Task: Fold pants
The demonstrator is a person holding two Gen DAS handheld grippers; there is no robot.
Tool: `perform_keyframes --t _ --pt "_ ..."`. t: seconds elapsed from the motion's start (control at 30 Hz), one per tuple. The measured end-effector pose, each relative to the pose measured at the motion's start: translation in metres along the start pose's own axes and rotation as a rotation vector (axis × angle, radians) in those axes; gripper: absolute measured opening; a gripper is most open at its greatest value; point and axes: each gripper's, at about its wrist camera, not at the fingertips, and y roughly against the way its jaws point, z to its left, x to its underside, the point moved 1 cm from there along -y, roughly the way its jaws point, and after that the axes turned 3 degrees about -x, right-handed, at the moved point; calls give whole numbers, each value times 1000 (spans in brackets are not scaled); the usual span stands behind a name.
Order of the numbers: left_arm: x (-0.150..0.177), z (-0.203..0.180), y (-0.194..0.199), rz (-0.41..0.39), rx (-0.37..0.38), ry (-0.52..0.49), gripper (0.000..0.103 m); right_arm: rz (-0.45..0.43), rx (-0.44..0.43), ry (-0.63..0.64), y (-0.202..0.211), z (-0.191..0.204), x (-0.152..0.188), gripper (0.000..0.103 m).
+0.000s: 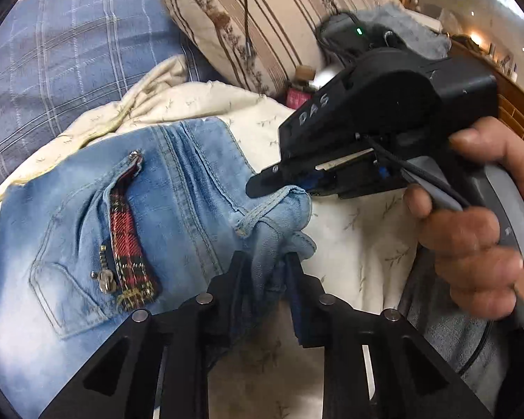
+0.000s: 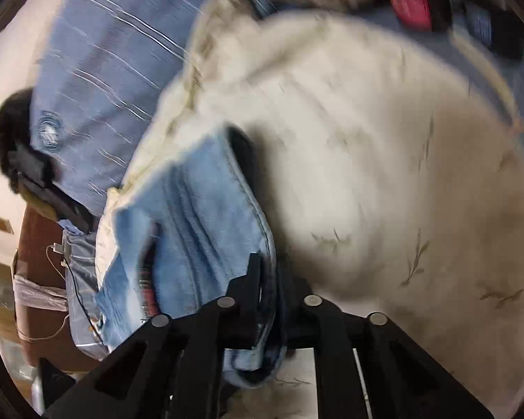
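Between both tongs (image 1: 266,262), pants (image 1: 97,230) pinched

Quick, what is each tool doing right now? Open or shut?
Left tool: shut on a bunched bit of the jeans.
Right tool: shut on the jeans' edge.
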Motion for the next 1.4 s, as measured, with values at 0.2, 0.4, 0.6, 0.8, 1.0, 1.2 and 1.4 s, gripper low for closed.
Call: perform_keyframes --t 0.2,0.4,0.6,0.8,1.0,1.2,1.4 --pt "-1 1 31 -66 -53 -15 40 -87 -96 -48 19 -7 -5 50" --pt "8 -13 29 -23 -81 -107 43 -98 -132 -73 19 -12 -4 50" --pt "-10 16 12 14 -56 53 7 -150 -177 -81 33 -13 -3 50" --pt "-12 64 27 -39 20 375 2 -152 -144 -6 39 4 22 50" --pt "-13 90 40 -91 38 524 2 -3 -74 112 5 22 30 35" --pt "-14 84 46 -104 48 504 2 74 58 242 -19 42 40 4" --pt "-16 71 54 -114 45 420 3 -57 53 182 19 34 40 3"
